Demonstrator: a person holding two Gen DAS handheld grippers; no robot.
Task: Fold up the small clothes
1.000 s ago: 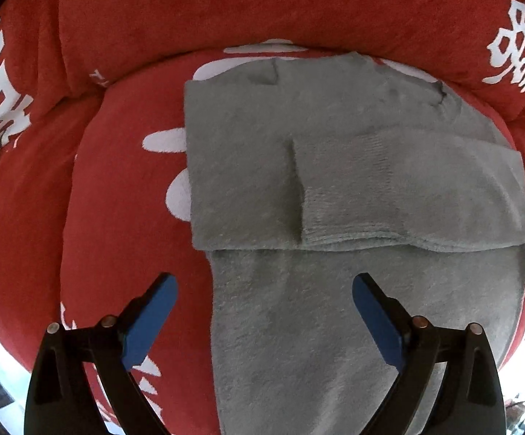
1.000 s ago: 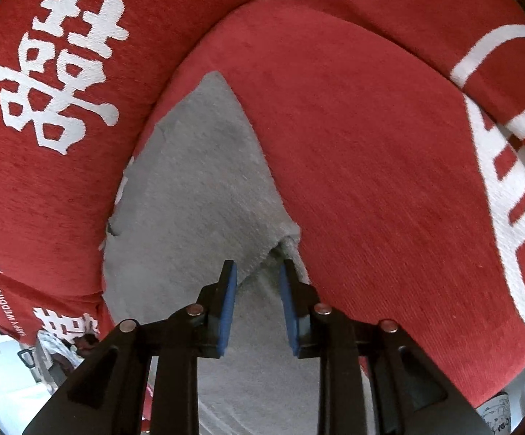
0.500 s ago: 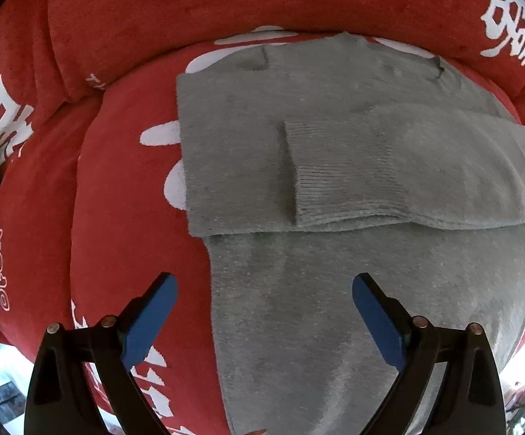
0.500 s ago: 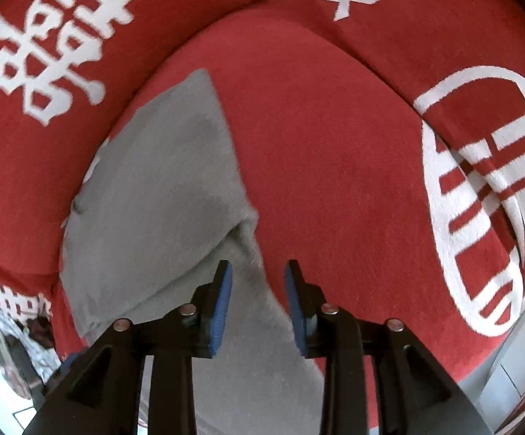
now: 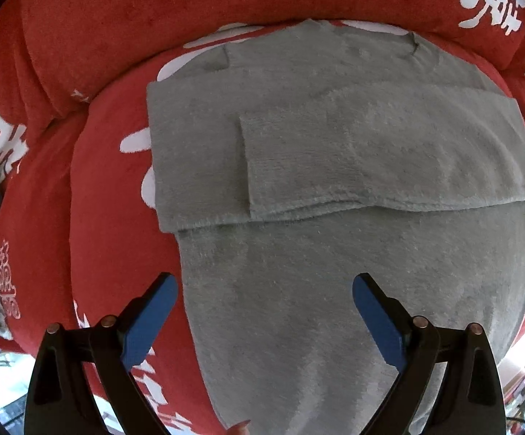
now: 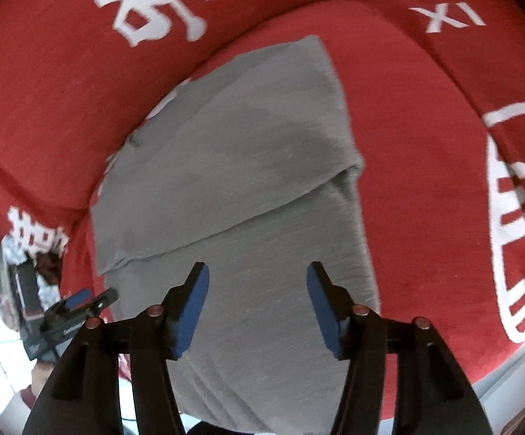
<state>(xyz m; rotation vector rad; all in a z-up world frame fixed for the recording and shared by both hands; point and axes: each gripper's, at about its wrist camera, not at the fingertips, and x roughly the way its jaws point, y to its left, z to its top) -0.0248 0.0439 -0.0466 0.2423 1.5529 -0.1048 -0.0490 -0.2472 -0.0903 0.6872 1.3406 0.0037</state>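
Note:
A grey fuzzy sweater [image 5: 335, 253] lies flat on a red cushion [image 5: 110, 188] with white characters. Both sleeves are folded across its chest; the top sleeve's cuff [image 5: 259, 166] points left. My left gripper [image 5: 262, 311] is open and empty, hovering above the sweater's lower body near its left edge. In the right wrist view the same sweater [image 6: 262, 199] shows from its right side, with the folded sleeve corner [image 6: 349, 170] bunched. My right gripper [image 6: 259, 301] is open and empty above the sweater's lower part.
The red backrest cushion [image 5: 190, 18] rises behind the sweater. The left gripper [image 6: 74, 311] shows at the left edge of the right wrist view. A red armrest with a white pattern [image 6: 516, 217] lies to the right. Pale floor shows past the cushion's front edge.
My right gripper has opened, let go of the sleeve fold and drawn back over the sweater's body. The left gripper has drifted slightly back, staying open.

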